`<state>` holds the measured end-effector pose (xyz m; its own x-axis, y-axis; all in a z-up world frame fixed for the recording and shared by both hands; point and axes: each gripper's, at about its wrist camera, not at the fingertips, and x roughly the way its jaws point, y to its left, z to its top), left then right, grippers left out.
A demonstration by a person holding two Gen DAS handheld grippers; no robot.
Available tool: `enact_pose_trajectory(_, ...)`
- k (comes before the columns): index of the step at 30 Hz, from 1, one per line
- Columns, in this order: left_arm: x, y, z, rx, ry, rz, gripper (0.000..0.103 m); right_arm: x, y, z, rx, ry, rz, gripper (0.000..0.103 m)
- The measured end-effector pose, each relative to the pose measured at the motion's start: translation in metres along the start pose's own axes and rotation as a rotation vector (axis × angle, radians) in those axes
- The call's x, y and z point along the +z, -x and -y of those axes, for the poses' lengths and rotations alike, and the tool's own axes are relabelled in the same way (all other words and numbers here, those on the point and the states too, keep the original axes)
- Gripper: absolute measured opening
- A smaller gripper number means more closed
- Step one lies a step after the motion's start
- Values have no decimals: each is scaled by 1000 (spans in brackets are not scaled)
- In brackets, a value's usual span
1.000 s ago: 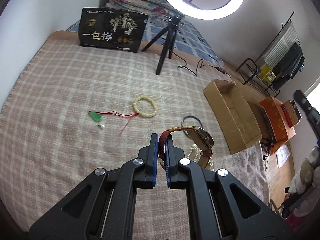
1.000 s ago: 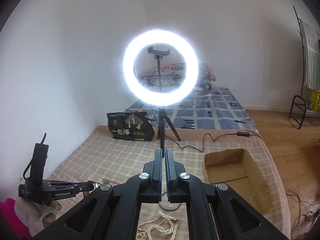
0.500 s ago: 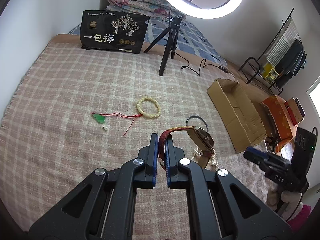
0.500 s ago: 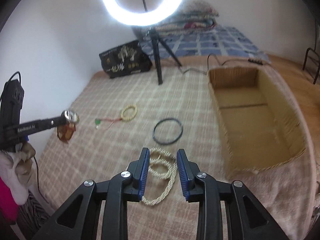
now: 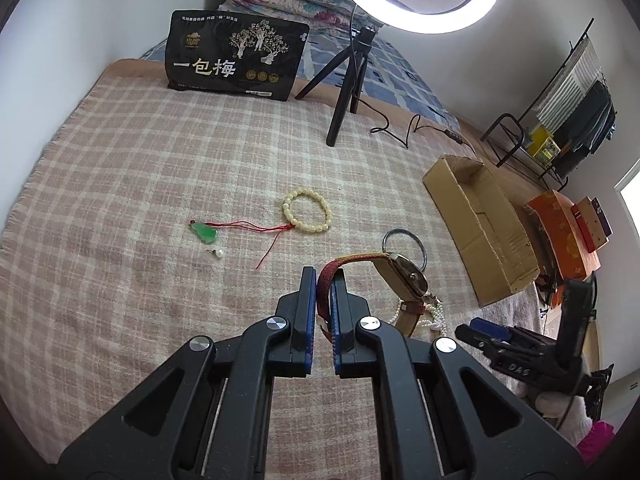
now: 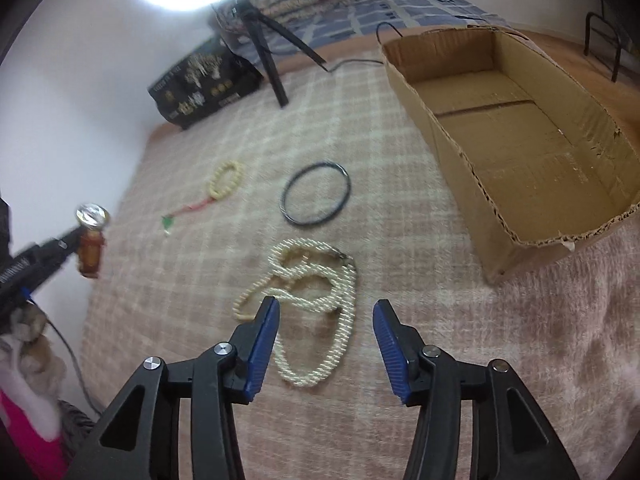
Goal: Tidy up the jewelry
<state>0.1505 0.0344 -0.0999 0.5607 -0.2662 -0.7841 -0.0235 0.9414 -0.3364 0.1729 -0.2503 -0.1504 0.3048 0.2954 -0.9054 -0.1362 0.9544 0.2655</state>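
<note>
Where plaid cloth (image 6: 400, 184) lies, looped pearl rope (image 6: 316, 292), wide-apart gripper (image 6: 326, 338).

Left gripper (image 5: 321, 280): black plastic linkage arms, blue ribbed fingers (image 5: 307, 300), silver round screws at the pivots. Right gripper (image 6: 326, 334): identical build; white lettering on its body, partly legible.

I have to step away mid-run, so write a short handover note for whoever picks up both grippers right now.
Left gripper: shut on the watch by its red strap, held above the blanket.
Right gripper: open, poised over the pearl necklace, not gripping.
On the blanket: beaded bracelet, green pendant on a red cord, small pearl earring, dark bangle.
Cardboard box: empty, so nothing is stowed.
Left: probably box the watch, necklace, then the rest.
</note>
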Motion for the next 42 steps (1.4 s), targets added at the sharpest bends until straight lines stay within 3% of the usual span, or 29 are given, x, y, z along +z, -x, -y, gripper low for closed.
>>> enact_pose_trajectory(4,0,0,-2,-2,3,0,4,-3,-17,-6,-93,77,-35,46)
enact_pose_trajectory(14,2,1,-3,-3,5,3,4,-7,-50,-32,-277,291,-46,45)
enact_pose_trajectory(18,4,1,-5,-4,17,4,4,-6,-53,-34,-286,324,-23,42)
enact_pose_trajectory(22,4,3,-6,-10,21,9,4,-10,-52,-41,-278,359,-35,23)
enact_pose_trajectory(28,4,5,-7,-13,22,12,4,-17,-47,-42,-252,371,-70,8)
enact_pose_trajectory(35,3,10,-6,-17,25,19,4,-24,-37,-45,-270,400,-63,5)
enact_pose_trajectory(42,4,12,-5,-19,24,22,4,-22,8,-50,-309,413,71,5)
